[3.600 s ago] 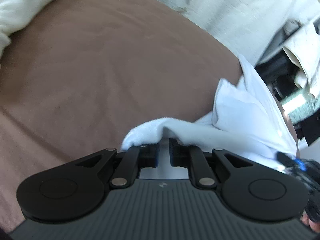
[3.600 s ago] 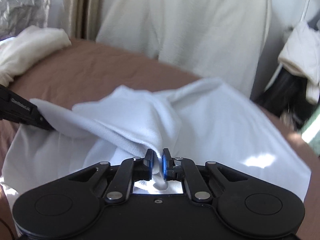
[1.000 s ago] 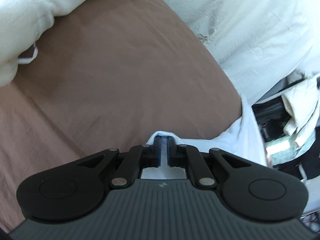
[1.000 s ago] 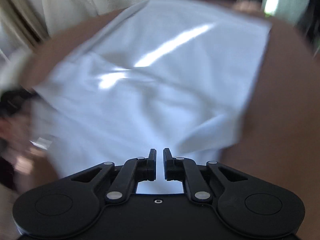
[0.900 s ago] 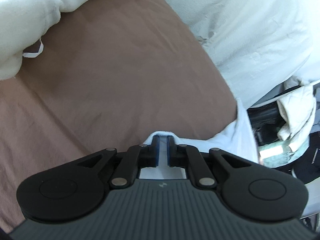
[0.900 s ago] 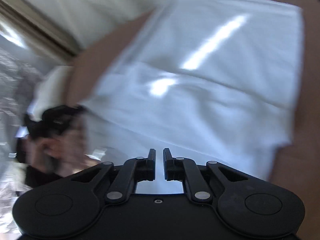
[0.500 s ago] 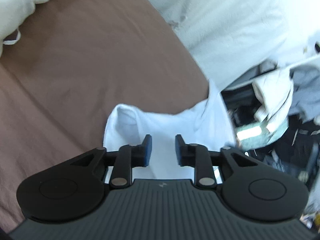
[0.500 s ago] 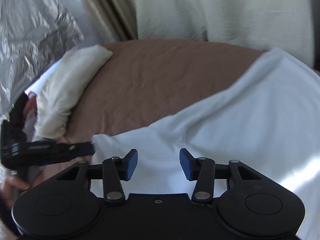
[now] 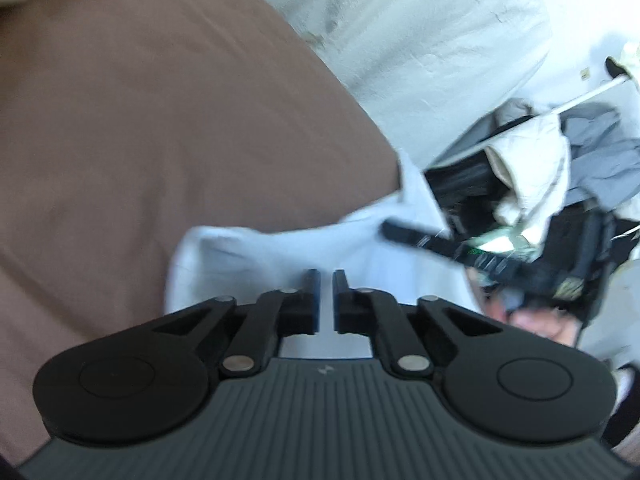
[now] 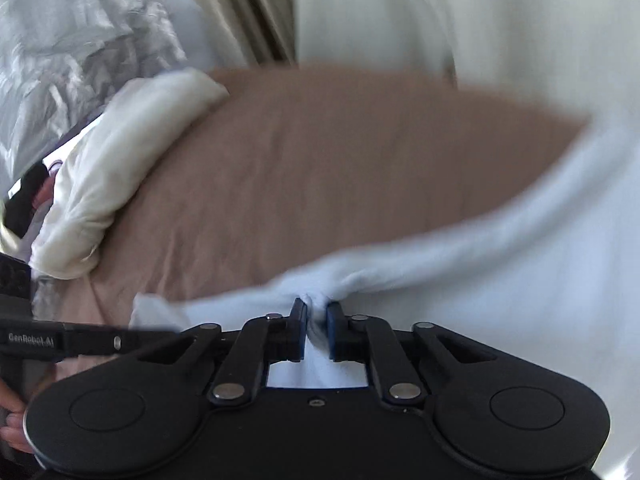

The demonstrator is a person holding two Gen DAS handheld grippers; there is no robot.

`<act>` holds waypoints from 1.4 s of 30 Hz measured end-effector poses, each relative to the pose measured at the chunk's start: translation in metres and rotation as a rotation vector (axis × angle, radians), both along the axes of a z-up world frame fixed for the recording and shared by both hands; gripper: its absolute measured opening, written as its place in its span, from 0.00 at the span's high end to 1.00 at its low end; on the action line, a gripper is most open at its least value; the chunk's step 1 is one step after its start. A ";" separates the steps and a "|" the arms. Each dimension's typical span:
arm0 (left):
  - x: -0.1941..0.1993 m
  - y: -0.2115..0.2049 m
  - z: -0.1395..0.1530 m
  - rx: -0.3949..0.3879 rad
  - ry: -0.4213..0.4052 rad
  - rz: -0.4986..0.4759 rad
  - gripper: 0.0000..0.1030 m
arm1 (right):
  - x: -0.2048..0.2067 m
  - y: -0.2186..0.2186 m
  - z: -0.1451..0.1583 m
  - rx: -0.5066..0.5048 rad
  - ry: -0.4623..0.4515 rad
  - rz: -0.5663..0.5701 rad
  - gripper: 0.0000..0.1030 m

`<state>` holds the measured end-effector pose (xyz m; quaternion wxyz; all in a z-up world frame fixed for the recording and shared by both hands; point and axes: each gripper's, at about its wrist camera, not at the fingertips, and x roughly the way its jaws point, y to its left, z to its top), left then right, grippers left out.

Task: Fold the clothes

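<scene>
White cloth point(image 10: 500, 272) lies on the brown bed point(image 10: 320, 168); right gripper point(image 10: 317, 320) pinches its edge to lift it, left gripper point(image 9: 327, 298) is nearly closed, empty.

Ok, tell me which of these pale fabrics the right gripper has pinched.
The bluish-white garment on the brown bed sheet: its bunched edge is clamped in the right gripper. The cream bundle and the white hanging cloth behind lie clear of it.

White garment point(image 10: 500, 264) on plain brown bedsheet point(image 10: 320, 168).
</scene>
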<state>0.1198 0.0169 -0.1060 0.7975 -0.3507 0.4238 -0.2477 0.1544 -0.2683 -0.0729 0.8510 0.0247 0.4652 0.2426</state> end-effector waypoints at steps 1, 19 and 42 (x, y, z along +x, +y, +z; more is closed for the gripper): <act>-0.001 0.003 0.004 0.020 -0.013 0.025 0.95 | 0.003 0.004 0.007 -0.023 -0.045 0.015 0.91; 0.019 0.004 -0.017 0.035 -0.010 0.066 1.00 | -0.059 -0.074 0.031 0.201 -0.026 -0.246 0.54; 0.007 0.005 -0.012 0.097 0.140 -0.024 0.62 | -0.299 -0.138 -0.025 0.235 0.252 -0.671 0.53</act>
